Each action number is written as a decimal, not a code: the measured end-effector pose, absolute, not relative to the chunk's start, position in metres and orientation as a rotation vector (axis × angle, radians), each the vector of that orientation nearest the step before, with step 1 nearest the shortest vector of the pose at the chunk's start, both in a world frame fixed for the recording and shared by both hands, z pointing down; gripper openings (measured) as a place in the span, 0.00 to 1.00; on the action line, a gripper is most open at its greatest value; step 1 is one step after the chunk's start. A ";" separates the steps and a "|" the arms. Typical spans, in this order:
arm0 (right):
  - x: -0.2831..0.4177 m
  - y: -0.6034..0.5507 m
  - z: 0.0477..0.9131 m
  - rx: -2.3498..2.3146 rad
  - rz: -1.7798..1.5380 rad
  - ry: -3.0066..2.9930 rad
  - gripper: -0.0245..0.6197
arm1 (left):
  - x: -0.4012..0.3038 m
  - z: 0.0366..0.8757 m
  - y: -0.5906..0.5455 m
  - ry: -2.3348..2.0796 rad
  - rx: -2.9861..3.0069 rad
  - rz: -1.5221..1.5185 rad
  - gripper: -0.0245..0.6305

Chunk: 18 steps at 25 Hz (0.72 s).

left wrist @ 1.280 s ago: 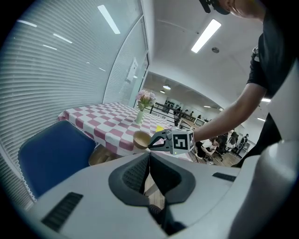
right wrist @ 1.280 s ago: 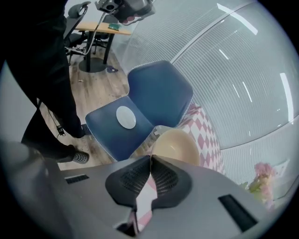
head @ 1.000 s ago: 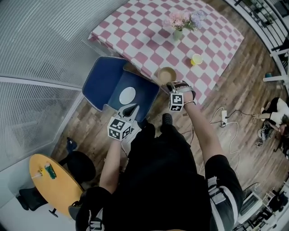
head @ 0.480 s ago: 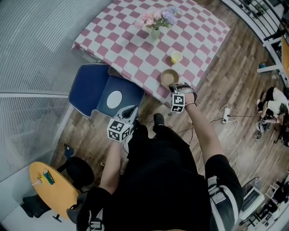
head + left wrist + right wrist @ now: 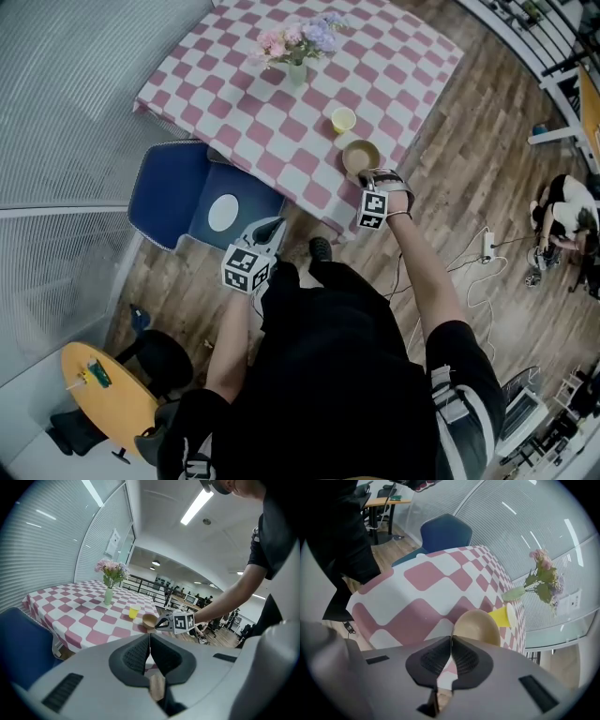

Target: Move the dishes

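My right gripper [image 5: 367, 175] is shut on the near rim of a tan bowl [image 5: 360, 154], holding it over the near edge of the pink-checked table [image 5: 281, 112]. In the right gripper view the bowl [image 5: 478, 626] rises just past the closed tips of that gripper [image 5: 451, 639], beside a yellow cup [image 5: 502, 616]. That cup [image 5: 344, 120] stands just behind the bowl. My left gripper [image 5: 272, 225] hangs over the floor between the table and a blue chair [image 5: 169, 197]; its jaws [image 5: 150, 641] are shut with nothing in them. A white plate [image 5: 222, 212] lies on the chair seat.
A vase of flowers [image 5: 296, 67] stands mid-table. A round yellow table [image 5: 108, 398] and a black chair [image 5: 164, 361] are at the lower left. A power strip with cables [image 5: 487, 246] lies on the wood floor to the right, with a seated person [image 5: 562, 211] beyond.
The right gripper has carried the bowl rightward along the table's near edge, from left of the yellow cup to right of it. The left gripper has drawn away from the blue chair.
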State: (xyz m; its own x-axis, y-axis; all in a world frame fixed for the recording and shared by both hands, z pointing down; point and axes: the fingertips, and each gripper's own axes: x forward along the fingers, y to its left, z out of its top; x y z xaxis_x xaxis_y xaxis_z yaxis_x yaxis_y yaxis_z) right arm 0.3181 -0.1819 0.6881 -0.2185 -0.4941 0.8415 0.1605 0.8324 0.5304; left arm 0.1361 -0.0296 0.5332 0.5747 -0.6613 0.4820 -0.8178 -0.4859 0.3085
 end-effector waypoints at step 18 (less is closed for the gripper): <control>0.344 -0.229 0.688 0.354 -0.545 -1.677 0.21 | 0.151 0.533 -0.041 -1.206 2.279 0.434 0.07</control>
State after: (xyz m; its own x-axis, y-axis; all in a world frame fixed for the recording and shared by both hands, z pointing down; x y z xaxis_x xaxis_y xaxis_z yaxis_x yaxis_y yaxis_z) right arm 0.3438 -0.2291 0.6883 -0.1779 -0.5202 0.8353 0.0698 0.8400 0.5381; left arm 0.1507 -0.0409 0.5331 0.5519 -0.6661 0.5017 -0.8330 -0.4677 0.2954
